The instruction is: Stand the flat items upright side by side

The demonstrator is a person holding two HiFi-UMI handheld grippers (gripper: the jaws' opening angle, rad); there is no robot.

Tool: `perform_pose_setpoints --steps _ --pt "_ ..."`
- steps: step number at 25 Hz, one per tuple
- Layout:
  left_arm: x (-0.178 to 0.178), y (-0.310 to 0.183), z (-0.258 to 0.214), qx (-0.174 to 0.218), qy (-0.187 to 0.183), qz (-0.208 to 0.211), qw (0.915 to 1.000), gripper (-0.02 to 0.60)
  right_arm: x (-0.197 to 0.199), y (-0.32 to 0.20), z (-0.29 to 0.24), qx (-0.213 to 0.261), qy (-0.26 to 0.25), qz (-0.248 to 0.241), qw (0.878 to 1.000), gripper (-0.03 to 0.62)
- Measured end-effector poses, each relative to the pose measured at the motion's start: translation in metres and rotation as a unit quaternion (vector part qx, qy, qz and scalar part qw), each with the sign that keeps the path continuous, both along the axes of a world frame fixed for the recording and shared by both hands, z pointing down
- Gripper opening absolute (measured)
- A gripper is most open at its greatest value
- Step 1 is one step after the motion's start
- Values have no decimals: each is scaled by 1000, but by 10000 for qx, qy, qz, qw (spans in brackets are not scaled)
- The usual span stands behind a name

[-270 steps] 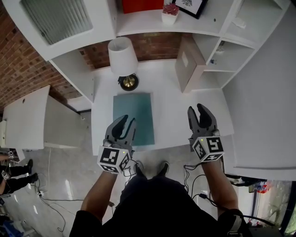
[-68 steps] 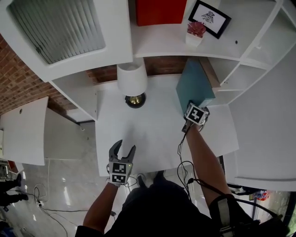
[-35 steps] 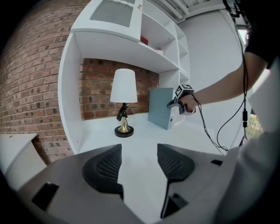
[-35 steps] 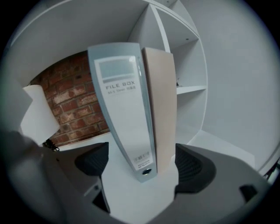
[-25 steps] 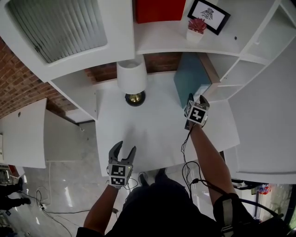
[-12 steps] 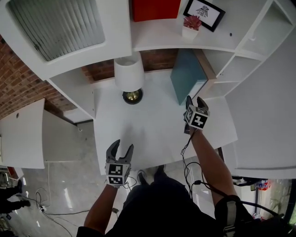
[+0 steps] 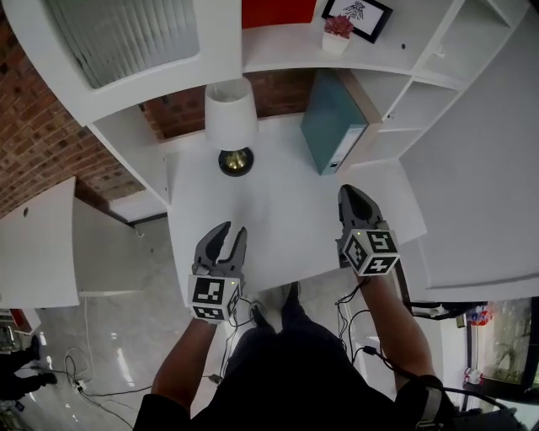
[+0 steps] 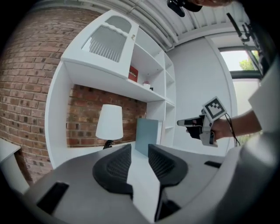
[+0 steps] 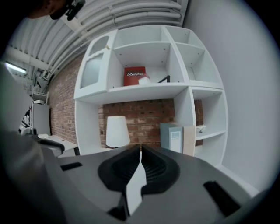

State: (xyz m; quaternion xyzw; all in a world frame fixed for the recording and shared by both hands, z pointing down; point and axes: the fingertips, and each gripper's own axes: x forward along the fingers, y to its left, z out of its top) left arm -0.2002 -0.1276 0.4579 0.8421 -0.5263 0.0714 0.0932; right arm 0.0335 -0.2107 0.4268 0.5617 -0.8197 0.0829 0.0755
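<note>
A teal binder (image 7: 331, 124) stands upright at the back right of the white desk (image 7: 278, 210), pressed against a tan flat item (image 7: 362, 99) that leans on the shelf unit's side. The right gripper view has the teal binder (image 9: 171, 136) and the tan item (image 9: 189, 139) side by side. My right gripper (image 7: 349, 194) hovers over the desk's front right, well clear of both; its jaws have just closed and stand shut on nothing. Over the front edge, my left gripper (image 7: 232, 232) has its jaws partly apart after closing some way, with nothing between them.
A white-shaded lamp (image 7: 229, 118) with a brass base stands at the back of the desk, left of the binder. A white shelf unit (image 7: 404, 93) rises behind and to the right, carrying a red box, a small plant and a framed picture (image 7: 358, 13). Tiled floor lies below the desk's front edge.
My right gripper has pulled back from the binder toward the desk's front and shut. The left gripper has risen and its jaws have narrowed. The binder stays upright.
</note>
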Motion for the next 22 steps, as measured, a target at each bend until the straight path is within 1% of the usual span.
perform_pose_setpoints --steps 3,5,9,13,16,20,22 --pt "7 5 -23 166 198 147 9996 83 -18 28 -20 315 -23 -315 9990 0" --pt "11 10 -36 214 253 164 9993 58 -26 45 -29 477 8 -468 9978 0" --pt "17 18 -64 333 154 39 9993 32 -41 70 -48 759 140 -760 9941 0" --pt "28 24 -101 763 117 -14 9970 31 -50 88 -71 1020 178 -977 9898 0" --pt "42 27 -120 970 99 -74 9952 31 -44 96 -82 1220 224 -1048 9867 0" --pt "70 27 -132 872 421 -110 9952 31 -26 105 -96 1438 148 -1150 9828 0" --pt "81 28 -142 916 524 -161 9943 32 -15 109 -104 1546 164 -1183 9807 0"
